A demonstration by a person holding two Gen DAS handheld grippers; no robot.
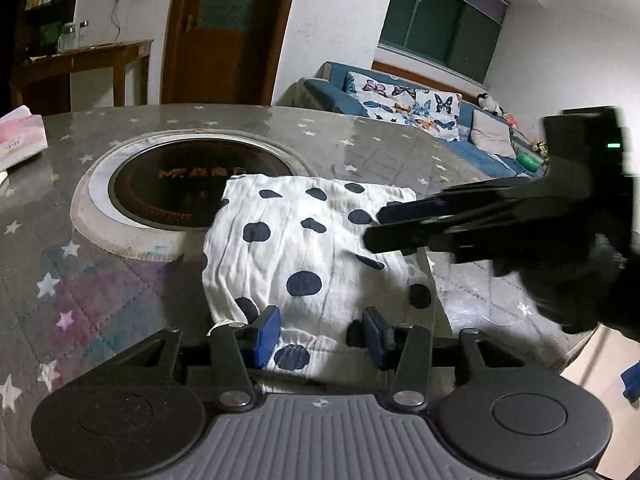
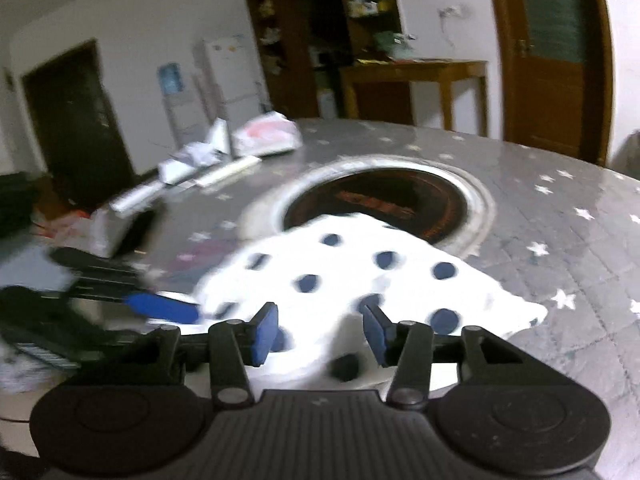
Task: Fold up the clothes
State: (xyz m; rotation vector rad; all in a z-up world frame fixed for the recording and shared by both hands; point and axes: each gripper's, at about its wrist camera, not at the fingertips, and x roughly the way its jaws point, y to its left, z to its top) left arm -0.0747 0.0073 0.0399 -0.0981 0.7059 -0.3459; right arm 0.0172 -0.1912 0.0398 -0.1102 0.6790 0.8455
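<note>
A white garment with dark blue spots (image 1: 312,248) lies folded on the grey star-patterned table (image 1: 100,288), its far edge over the round black hotplate (image 1: 200,188). My left gripper (image 1: 322,334) is open, its blue pads either side of the garment's near edge. My right gripper (image 1: 376,228) reaches in from the right above the cloth in this view. In the right wrist view the garment (image 2: 360,276) is blurred, and my right gripper (image 2: 320,334) is open over its near edge. The left gripper (image 2: 160,308) shows at the left there.
A pink-and-white packet (image 1: 20,132) lies at the table's far left. Papers and wrappers (image 2: 208,160) lie across the table's far side. A blue sofa with a butterfly blanket (image 1: 412,108) stands beyond the table. A wooden side table (image 2: 416,80) and a door are behind.
</note>
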